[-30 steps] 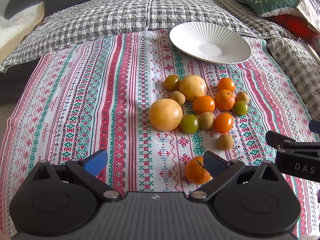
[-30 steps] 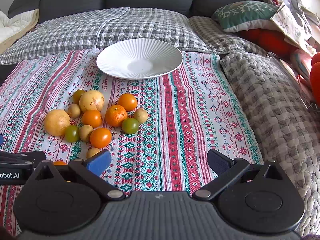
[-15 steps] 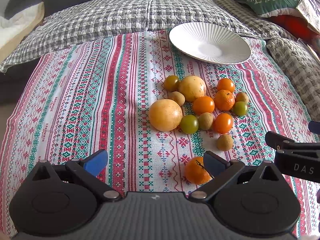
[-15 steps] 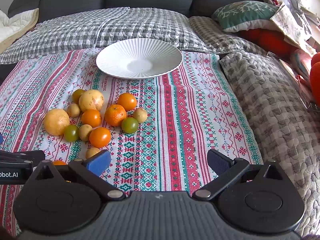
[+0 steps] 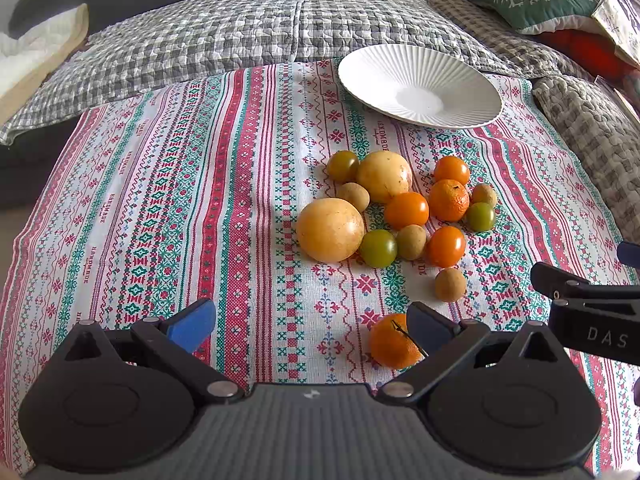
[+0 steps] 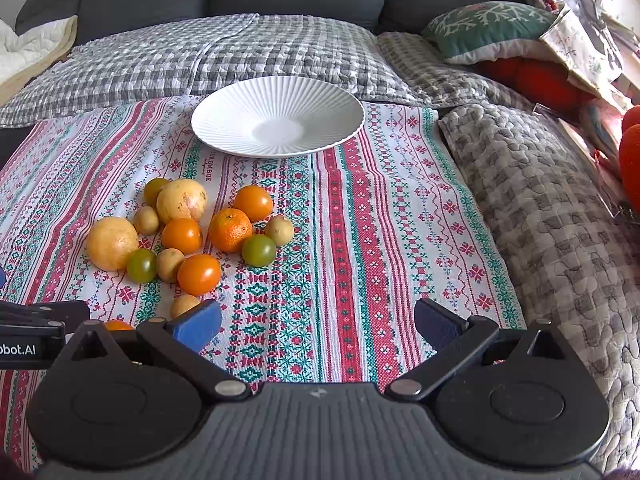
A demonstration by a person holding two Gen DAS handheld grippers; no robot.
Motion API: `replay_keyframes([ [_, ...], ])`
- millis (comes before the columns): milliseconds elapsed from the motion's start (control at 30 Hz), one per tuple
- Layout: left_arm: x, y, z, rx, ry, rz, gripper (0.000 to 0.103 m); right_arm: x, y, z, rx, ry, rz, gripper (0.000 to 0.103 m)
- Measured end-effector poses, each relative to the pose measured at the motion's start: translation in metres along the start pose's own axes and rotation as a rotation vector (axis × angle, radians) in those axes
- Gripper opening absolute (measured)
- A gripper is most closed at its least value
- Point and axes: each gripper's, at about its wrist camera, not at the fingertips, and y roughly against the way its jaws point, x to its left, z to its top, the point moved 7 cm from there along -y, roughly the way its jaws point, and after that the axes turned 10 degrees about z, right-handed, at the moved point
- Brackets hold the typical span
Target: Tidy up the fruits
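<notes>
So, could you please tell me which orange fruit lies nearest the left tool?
The stemmed orange lying alone beside the left tool; the others sit in the cluster farther away.

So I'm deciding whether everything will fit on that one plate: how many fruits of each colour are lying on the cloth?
Large yellow fruits: 2
Orange fruits: 5, counting the one beside the left gripper
Green fruits: 3
Small tan fruits: 4
Total: 14. The white plate has none on it.
</notes>
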Motion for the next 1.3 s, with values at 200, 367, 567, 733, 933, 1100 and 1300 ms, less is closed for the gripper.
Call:
replay_keyframes([
  [200, 0.0, 0.0, 0.0, -0.001, 0.001, 0.001, 0.095, -0.002, 0.0, 0.0, 0.001, -0.001, -0.001, 0.103],
  [367, 0.0, 0.001, 0.003, -0.016, 0.003, -0.002, 0.095, -0.004, -0.003, 0.0, 0.013, -0.013, 0.017, 0.103],
  [567, -0.001, 0.002, 0.007, -0.056, -0.01, -0.018, 0.095, 0.005, -0.006, 0.005, 0.019, -0.007, 0.079, 0.103],
  [733, 0.0, -0.001, 0.01, -0.057, -0.019, -0.055, 0.094, 0.011, -0.008, 0.015, 0.025, 0.024, 0.13, 0.103],
  [933, 0.0, 0.0, 0.026, -0.099, -0.063, -0.068, 0.094, 0.016, -0.011, 0.033, 0.012, 0.052, 0.24, 0.103],
  [1100, -0.004, -0.007, 0.037, -0.093, -0.122, -0.088, 0.094, 0.021, -0.023, 0.047, 0.025, 0.105, 0.321, 0.102],
  [1300, -0.006, -0.019, 0.046, -0.102, -0.129, -0.099, 0.087, 0.029, -0.039, 0.067, 0.026, 0.129, 0.4, 0.099],
])
